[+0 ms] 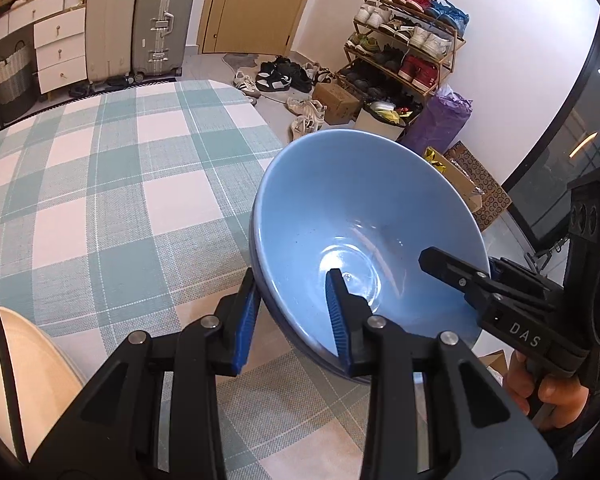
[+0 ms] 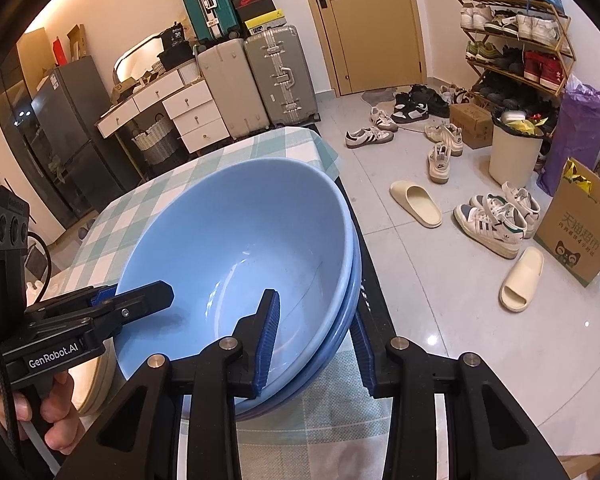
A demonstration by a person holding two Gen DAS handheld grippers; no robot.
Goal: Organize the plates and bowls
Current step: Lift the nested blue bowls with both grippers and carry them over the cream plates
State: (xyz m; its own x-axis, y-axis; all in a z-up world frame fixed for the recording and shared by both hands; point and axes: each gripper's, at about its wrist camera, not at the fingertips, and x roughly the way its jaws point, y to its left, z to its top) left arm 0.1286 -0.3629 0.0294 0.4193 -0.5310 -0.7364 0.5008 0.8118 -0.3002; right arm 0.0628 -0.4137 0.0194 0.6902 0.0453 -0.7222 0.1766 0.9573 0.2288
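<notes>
Near table edge (image 2: 320, 148), stacked bowls (image 2: 236, 248) gripped

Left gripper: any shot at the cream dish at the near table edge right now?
Probably not. The left gripper is shut on the blue bowls' rim, shared with the right gripper. The cream dish lies uncovered just left of it, but the bowls must go down first.

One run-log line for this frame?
left gripper: shut on blue bowls rim | right gripper: shut on opposite rim | bowls: nested, tilted over checked tablecloth
</notes>
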